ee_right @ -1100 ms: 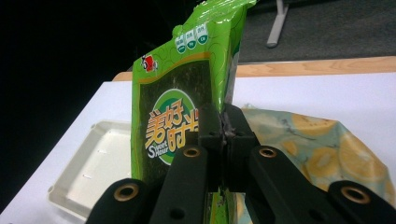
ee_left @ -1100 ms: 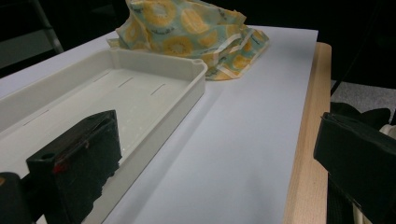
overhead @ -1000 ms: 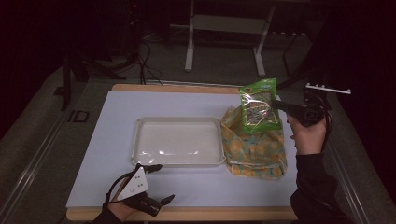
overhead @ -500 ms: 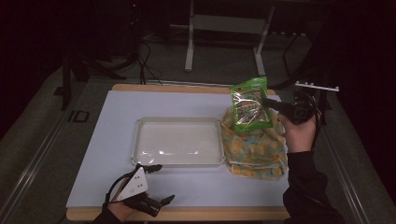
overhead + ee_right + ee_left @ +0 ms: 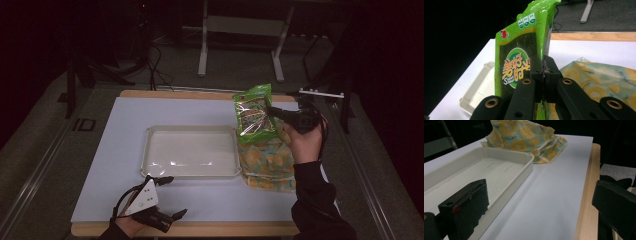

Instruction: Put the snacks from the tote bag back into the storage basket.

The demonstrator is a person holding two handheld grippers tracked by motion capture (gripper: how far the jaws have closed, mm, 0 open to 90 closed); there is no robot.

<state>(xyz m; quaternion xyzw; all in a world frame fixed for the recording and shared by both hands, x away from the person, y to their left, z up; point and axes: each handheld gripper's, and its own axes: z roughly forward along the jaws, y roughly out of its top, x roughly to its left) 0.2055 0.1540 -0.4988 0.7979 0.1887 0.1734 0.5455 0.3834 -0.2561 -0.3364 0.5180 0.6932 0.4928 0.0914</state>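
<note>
Your packet point(image 5: 255, 114) hides part of the bag point(image 5: 266, 162). Your right gripper point(image 5: 271, 111) pinches it upright above the bag; your left gripper point(image 5: 169, 197) rests wide apart near the tray point(image 5: 191, 152).

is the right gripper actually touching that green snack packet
Touching. In the right gripper view, the right gripper has both black jaws pinched shut on the edge of the green snack packet, which hangs upright from them.

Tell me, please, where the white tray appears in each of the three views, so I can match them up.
High view: the tray lies mid-table, left of the patterned bag.
Left gripper view: the tray runs along the left side, past the left jaw.
Right gripper view: a corner of the tray shows lower left, beside the green packet.
Shared landmark: the patterned bag, next to one end of the tray.
</note>
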